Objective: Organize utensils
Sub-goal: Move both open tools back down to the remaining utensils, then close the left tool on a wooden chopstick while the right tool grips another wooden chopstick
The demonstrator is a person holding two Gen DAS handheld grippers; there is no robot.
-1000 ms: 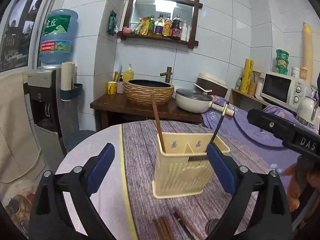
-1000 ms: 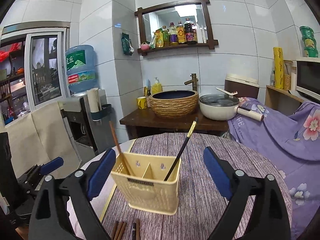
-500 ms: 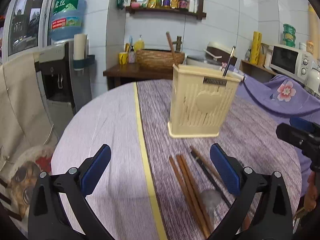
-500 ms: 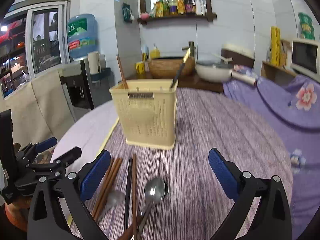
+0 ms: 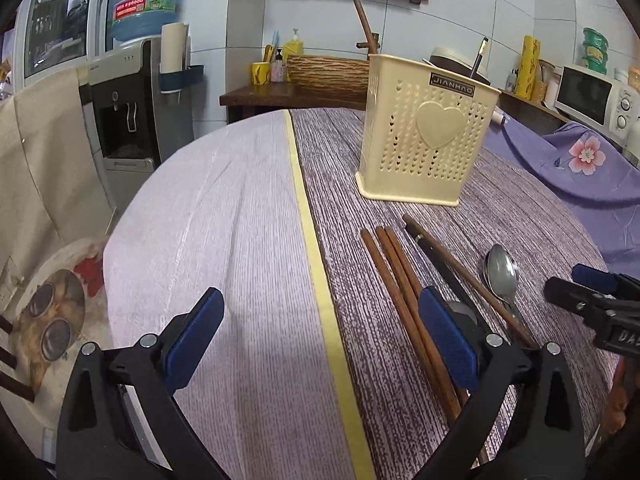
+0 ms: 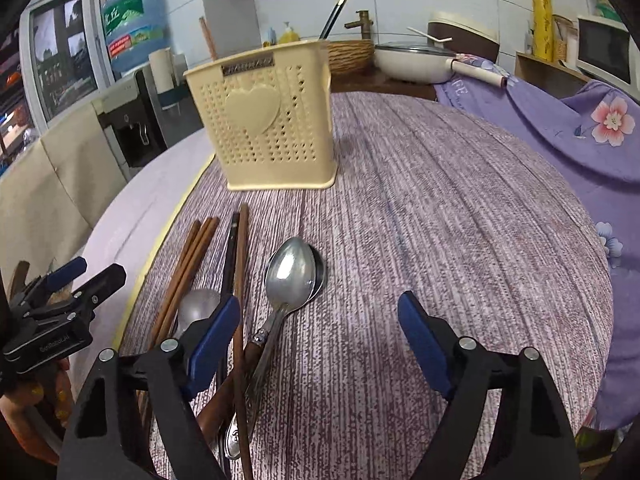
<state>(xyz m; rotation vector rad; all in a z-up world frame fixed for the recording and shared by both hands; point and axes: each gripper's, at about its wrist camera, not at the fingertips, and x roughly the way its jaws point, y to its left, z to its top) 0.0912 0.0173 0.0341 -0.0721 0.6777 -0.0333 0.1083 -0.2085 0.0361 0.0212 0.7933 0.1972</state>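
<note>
A cream perforated utensil holder [image 5: 428, 136] [image 6: 272, 120] stands on the table, with one brown and one black chopstick upright in it. In front of it lie several brown chopsticks [image 5: 400, 280] [image 6: 188, 268], a black chopstick [image 6: 230, 256] and two stacked metal spoons [image 5: 500, 272] [image 6: 294, 272]. Another spoon [image 6: 198, 306] lies partly under the sticks. My left gripper [image 5: 320, 336] is open over the yellow strip, its right finger above the brown chopsticks. My right gripper [image 6: 318, 336] is closing, pads touching nothing; the spoon handle lies just inside its left finger.
The round table [image 5: 240, 220] has a pale half and a purple woven half, split by a yellow strip [image 5: 308, 216]. A water dispenser [image 5: 132, 92] stands to the left. Purple flowered cloth [image 6: 580, 128] lies right, with a wooden counter [image 5: 280, 94] behind.
Both grippers have sunk toward the table and tipped downward. The holder has moved up in both views, and the loose chopsticks and spoons now lie close under the fingers. The right jaws have narrowed.
</note>
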